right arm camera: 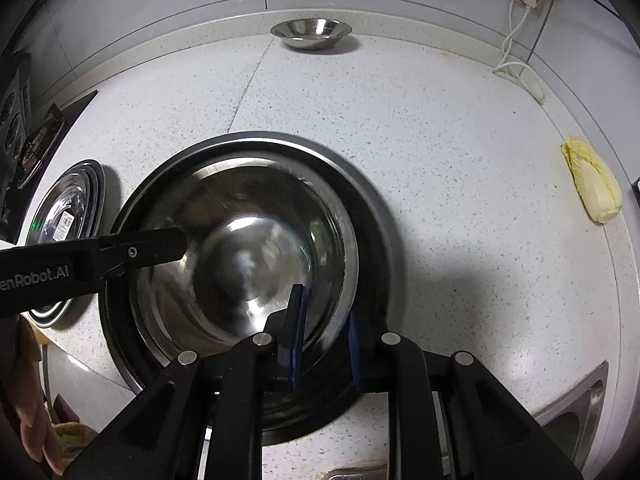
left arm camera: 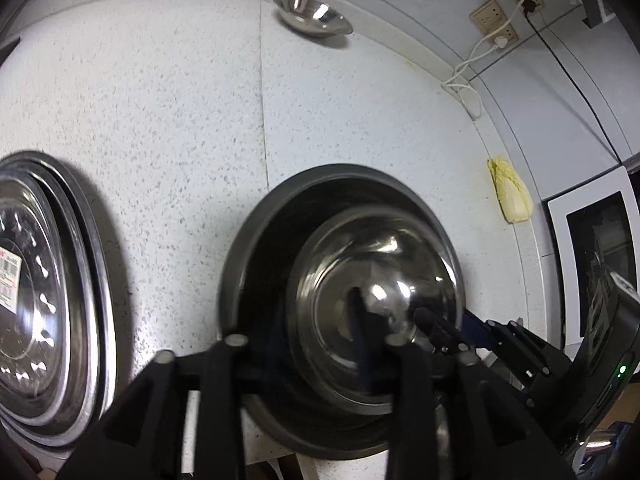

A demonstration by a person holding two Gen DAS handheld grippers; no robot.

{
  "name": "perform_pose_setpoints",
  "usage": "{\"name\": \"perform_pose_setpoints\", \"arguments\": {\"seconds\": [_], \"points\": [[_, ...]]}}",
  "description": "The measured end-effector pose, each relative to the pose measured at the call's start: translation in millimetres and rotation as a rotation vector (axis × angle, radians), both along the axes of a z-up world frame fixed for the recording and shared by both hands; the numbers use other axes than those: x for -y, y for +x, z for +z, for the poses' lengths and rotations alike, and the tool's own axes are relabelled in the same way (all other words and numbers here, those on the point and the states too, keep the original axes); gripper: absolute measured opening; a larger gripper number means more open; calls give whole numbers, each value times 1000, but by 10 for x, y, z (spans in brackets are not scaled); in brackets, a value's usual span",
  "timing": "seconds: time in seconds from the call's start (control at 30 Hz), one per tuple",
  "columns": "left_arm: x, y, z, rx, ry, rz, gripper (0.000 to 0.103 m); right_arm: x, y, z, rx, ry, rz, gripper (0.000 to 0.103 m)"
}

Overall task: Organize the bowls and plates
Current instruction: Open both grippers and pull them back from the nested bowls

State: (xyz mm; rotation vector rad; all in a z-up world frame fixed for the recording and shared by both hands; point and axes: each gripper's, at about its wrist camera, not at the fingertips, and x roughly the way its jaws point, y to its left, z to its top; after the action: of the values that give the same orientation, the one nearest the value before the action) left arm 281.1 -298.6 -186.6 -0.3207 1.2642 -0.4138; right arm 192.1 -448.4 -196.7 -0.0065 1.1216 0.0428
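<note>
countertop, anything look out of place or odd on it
Yes: a napa cabbage lies loose on the countertop near the right edge, unrelated to the dishes. One small steel bowl also sits alone at the back wall, apart from the stacked plates.

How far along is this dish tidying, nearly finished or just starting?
Roughly midway, I'd guess. Done: a stack of flat steel plates sits at the left. In hand: the right claw straddles the rim of a shiny steel bowl inside a larger dark-rimmed basin; the left claw reaches in too. Left: a small steel bowl alone by the wall.
</note>
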Motion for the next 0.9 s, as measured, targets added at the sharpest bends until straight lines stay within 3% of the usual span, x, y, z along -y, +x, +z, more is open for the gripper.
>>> {"name": "perform_pose_setpoints", "arguments": {"seconds": [0.23,0.77,0.9], "points": [[-21,-42,137,72,16,-27,48,0,-30,58,18,-10,0,20],[-132,-250,612,311,80,-56,48,30,-65,210,63,-16,-13,23],[-176,-214,694,355,98,-56,48,36,-31,291,80,-19,-12,31]]}}
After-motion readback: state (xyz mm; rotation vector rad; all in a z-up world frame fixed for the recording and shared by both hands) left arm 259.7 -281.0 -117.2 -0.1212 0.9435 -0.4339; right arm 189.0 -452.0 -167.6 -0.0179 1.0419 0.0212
